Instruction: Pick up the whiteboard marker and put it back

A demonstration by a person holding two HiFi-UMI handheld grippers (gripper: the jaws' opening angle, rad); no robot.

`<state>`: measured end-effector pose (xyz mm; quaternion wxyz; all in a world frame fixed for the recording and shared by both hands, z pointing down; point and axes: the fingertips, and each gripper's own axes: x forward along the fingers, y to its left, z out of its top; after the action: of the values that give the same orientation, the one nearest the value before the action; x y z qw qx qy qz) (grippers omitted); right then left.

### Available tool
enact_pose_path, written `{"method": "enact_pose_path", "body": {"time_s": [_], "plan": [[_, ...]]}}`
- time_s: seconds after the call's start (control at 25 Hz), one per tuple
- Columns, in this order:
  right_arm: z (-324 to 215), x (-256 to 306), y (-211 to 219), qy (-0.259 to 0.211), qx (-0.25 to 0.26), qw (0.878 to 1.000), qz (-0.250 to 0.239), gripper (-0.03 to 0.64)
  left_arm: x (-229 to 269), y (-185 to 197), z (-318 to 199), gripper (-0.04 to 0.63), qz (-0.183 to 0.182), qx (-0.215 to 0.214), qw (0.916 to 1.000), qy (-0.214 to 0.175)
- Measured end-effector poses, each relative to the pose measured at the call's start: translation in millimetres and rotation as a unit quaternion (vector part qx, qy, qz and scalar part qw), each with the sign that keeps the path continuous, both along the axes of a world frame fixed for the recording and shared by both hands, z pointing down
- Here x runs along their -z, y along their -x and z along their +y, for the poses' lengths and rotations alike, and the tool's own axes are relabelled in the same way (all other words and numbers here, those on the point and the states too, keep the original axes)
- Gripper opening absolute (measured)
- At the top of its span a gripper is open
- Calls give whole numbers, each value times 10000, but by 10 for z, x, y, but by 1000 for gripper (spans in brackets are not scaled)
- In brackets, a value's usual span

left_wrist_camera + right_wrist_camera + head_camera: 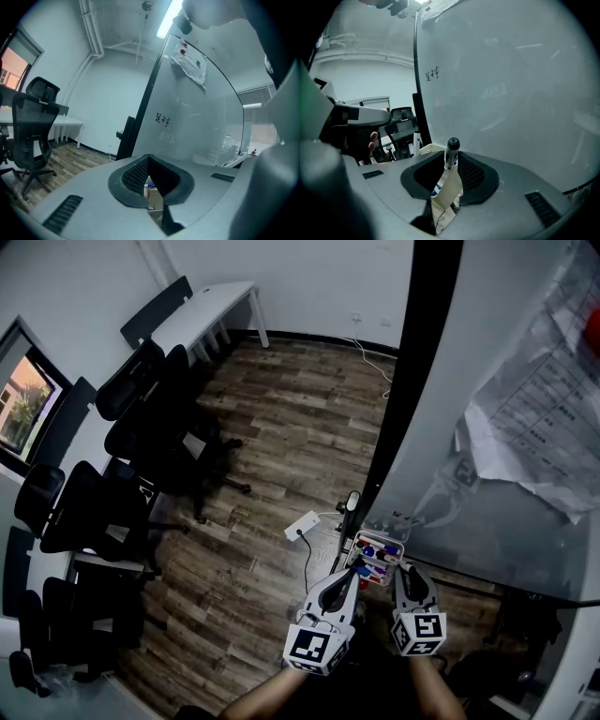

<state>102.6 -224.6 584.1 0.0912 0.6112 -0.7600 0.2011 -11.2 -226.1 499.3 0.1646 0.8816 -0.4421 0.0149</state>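
Observation:
A whiteboard marker (450, 157) with a white barrel and black cap stands upright between the jaws of my right gripper (449, 164), which is shut on it. In the head view the right gripper (406, 572) is just right of the small marker tray (398, 545) at the foot of the whiteboard (497, 362). The tray holds several markers with red and blue caps. My left gripper (351, 574) is beside the tray's left end. Its jaws meet at the tips with nothing between them (149, 160). Below those tips a blue-capped marker (150, 186) in the tray shows through the gap.
The whiteboard's black frame (424, 381) runs up the middle, and a crumpled paper sheet (539, 418) hangs on the board. Black office chairs (150, 456) and a white table (208, 307) stand to the left. A white power strip (302, 524) lies on the wooden floor.

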Motion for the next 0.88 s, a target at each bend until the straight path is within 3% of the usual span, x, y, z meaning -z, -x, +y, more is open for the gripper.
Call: {"method": "enact_pose_path", "body": {"time_s": [0.88], "plan": [[95,80,-19,-107,-151,9998,44,98,76,48,75,6,67,-39,9999,-66]]}}
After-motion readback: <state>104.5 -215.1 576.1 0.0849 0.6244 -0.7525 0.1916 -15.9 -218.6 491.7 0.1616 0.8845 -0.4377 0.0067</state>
